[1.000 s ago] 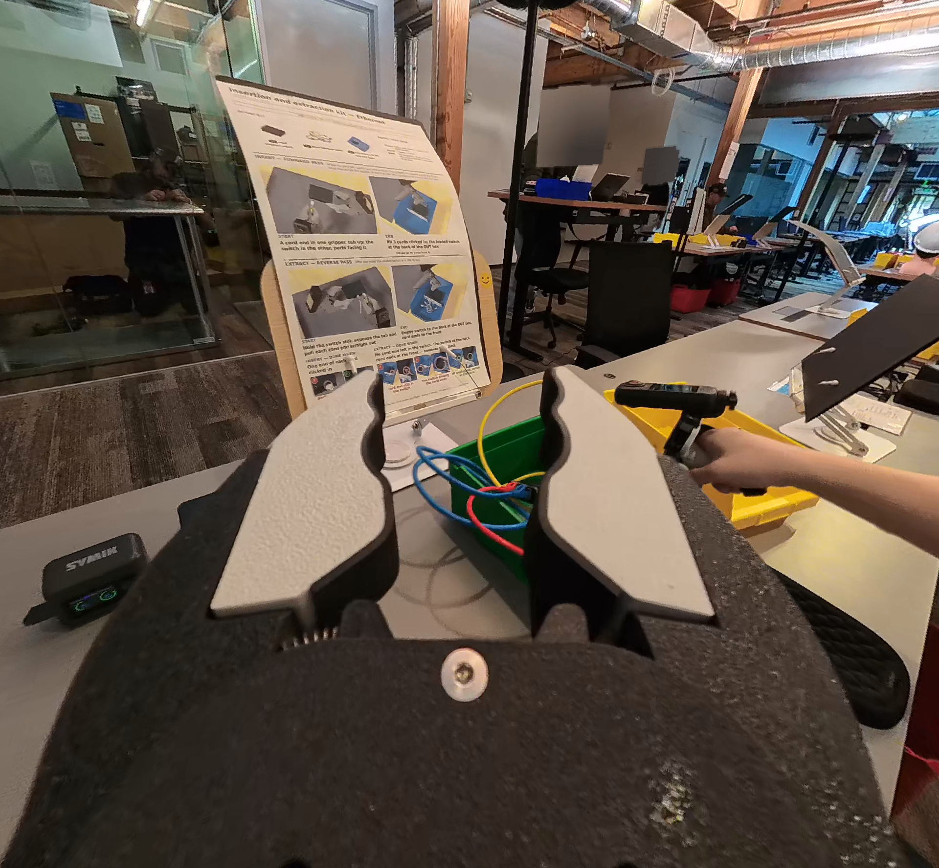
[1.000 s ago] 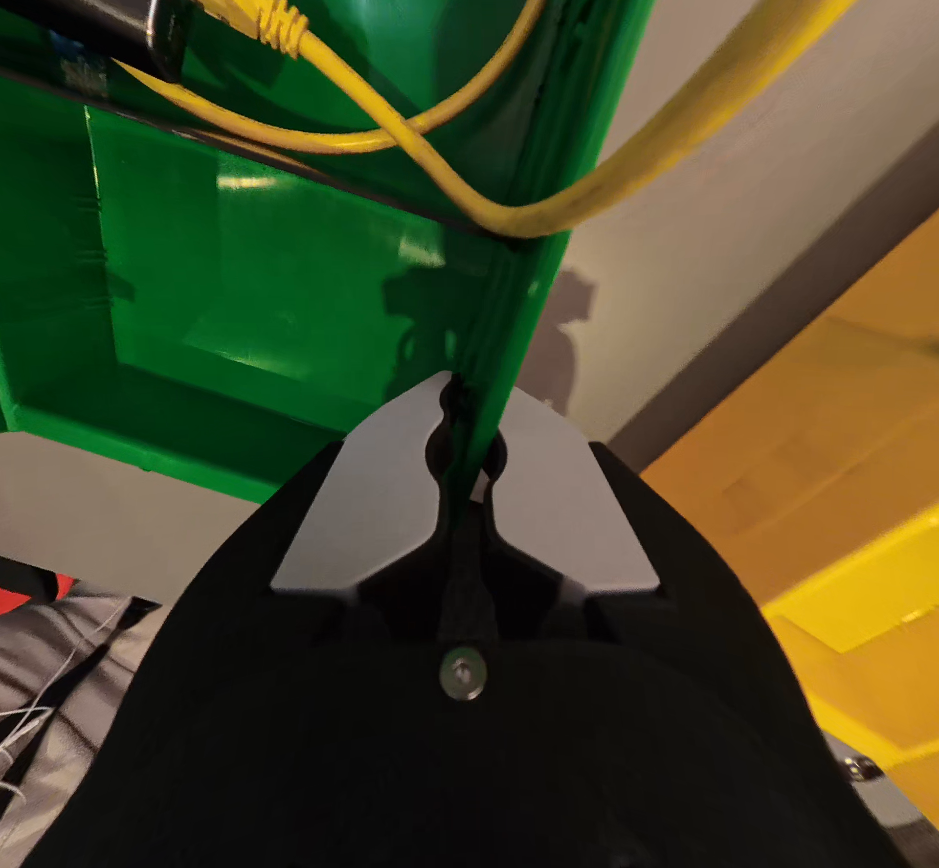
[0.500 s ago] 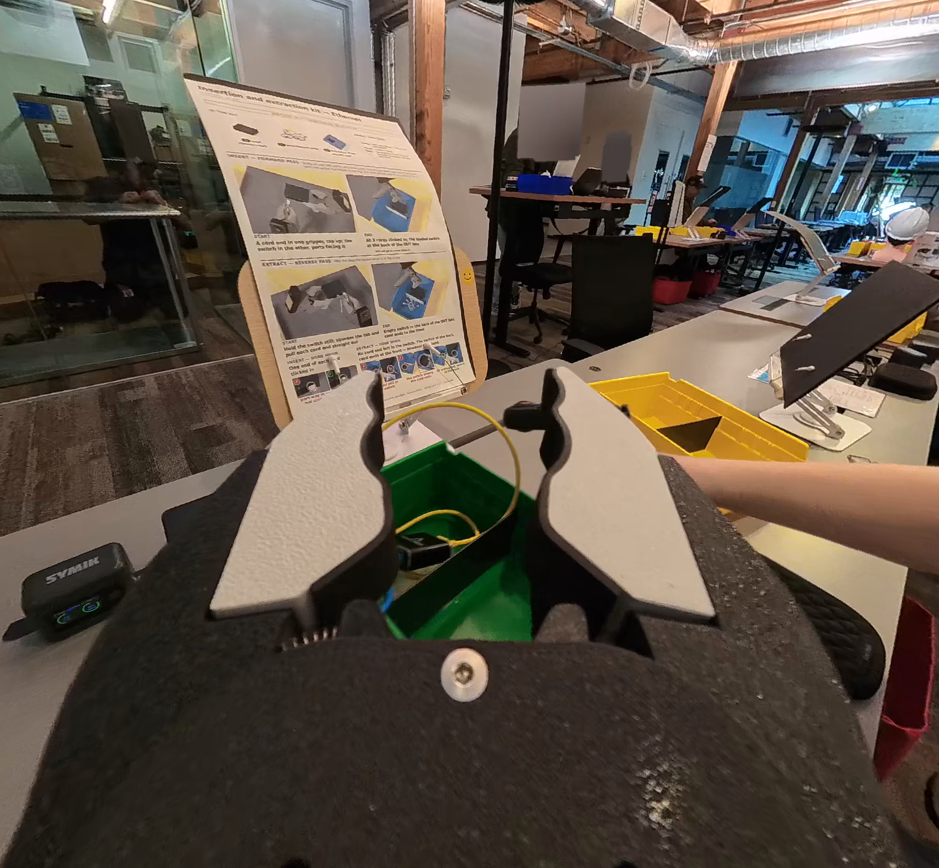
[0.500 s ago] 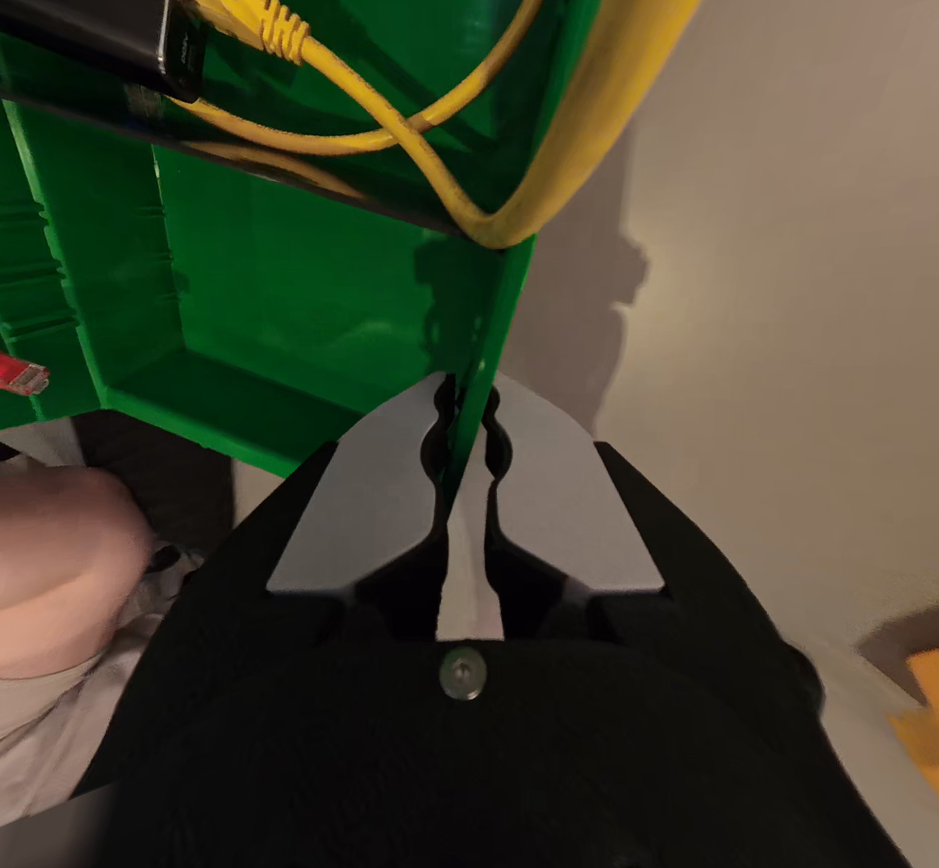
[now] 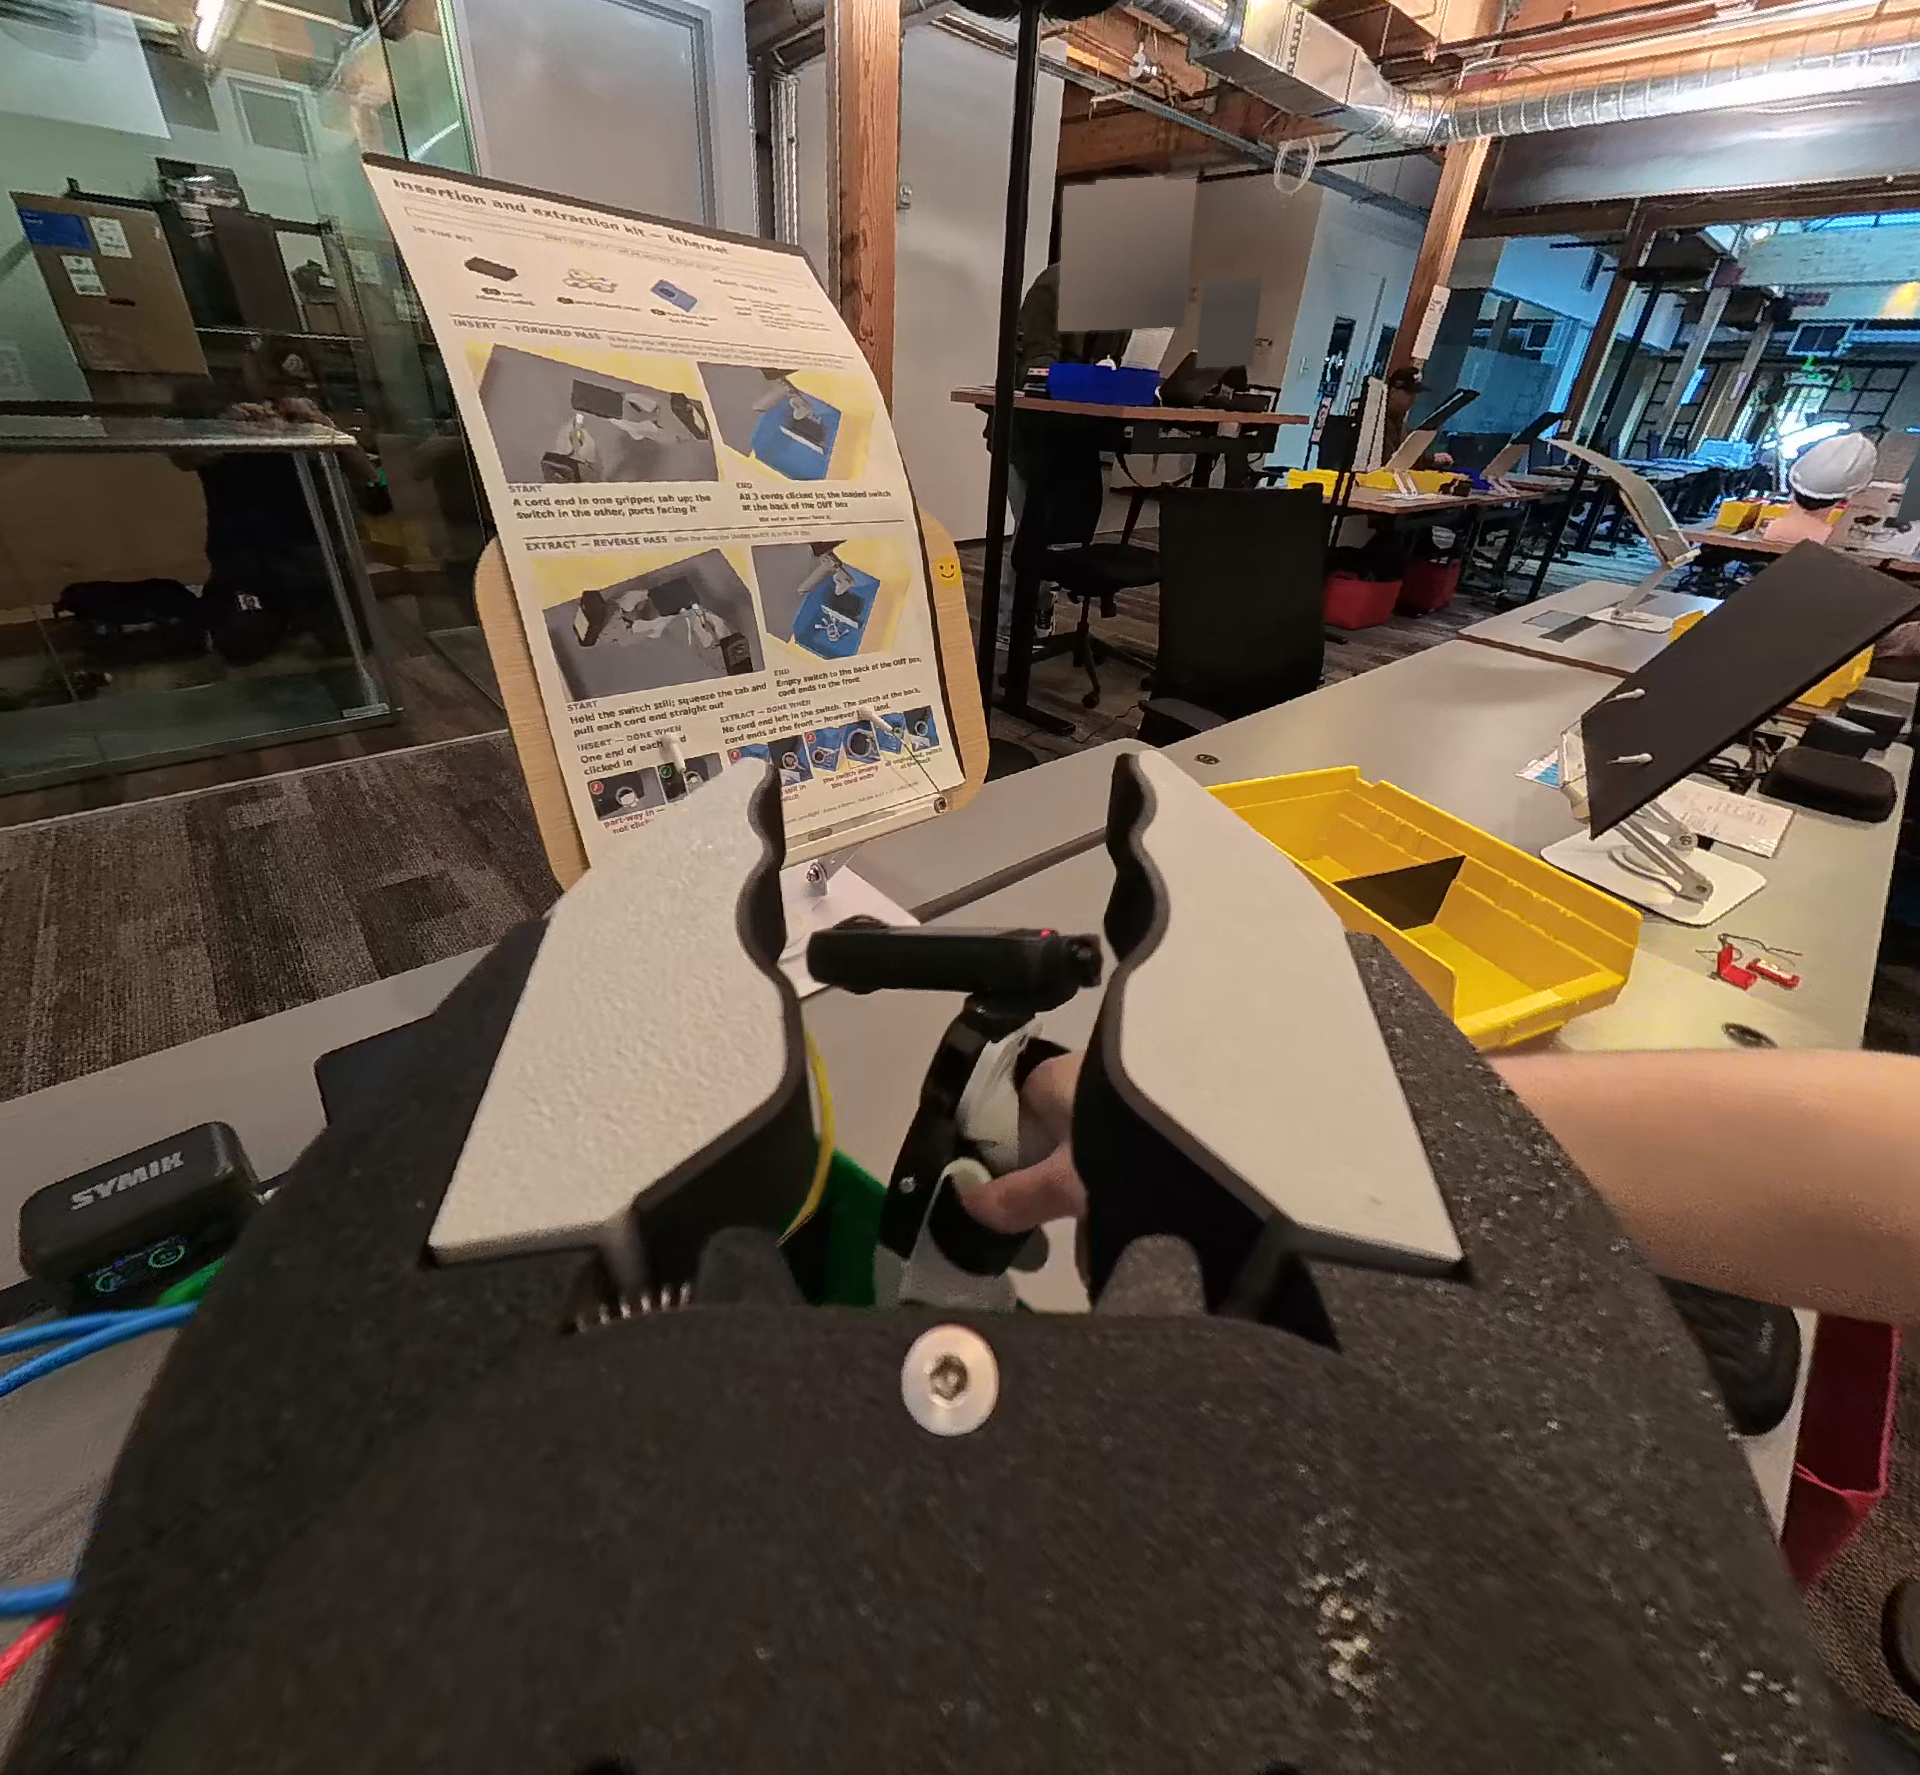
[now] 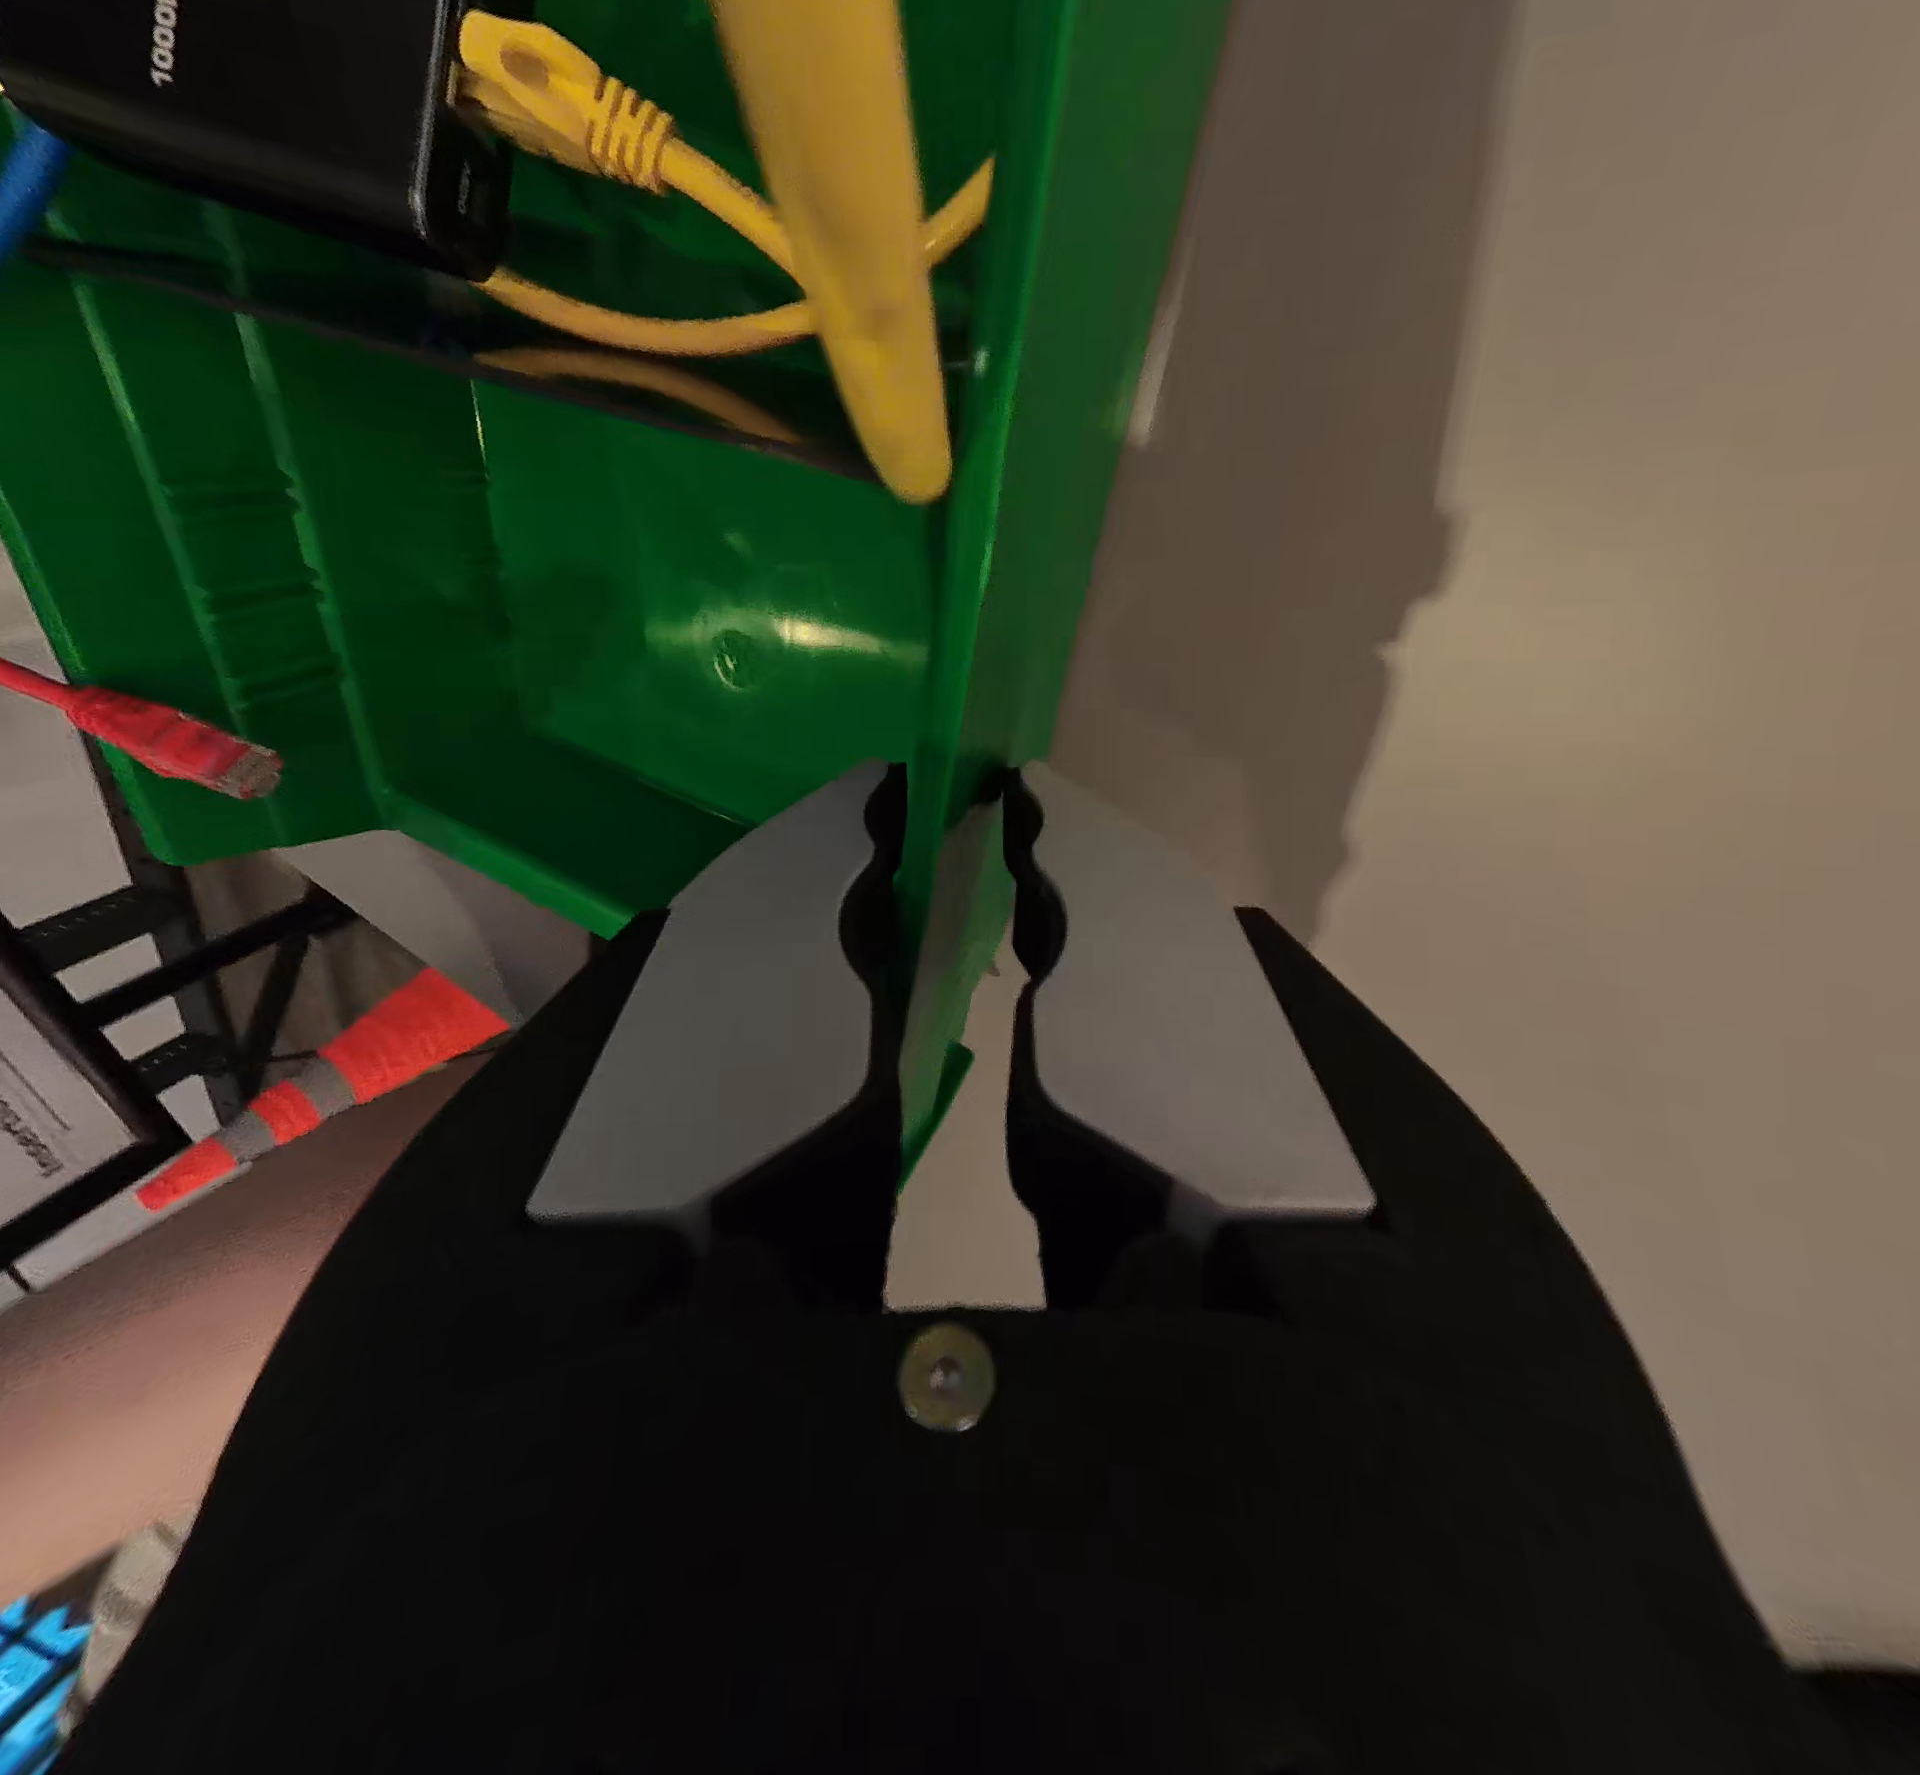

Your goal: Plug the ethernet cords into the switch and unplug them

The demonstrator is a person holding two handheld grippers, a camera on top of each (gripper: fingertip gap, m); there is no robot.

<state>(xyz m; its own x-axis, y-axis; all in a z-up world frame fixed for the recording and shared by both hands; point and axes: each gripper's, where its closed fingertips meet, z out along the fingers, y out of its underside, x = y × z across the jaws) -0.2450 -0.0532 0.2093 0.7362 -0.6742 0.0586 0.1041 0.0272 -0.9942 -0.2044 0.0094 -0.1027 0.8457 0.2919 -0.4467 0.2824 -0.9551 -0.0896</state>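
Right claw (image 6: 951, 790) seemingly pinches green bin (image 6: 665, 582) wall.

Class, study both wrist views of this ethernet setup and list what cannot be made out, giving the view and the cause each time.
1. Right wrist view: the black switch is cut off by the top and left edges, so its other ports are unseen.
2. Right wrist view: the near loop of the yellow cord is blurred.
3. Left wrist view: the green bin is mostly hidden behind the left gripper.
4. Left wrist view: the blue cords run off the left edge.
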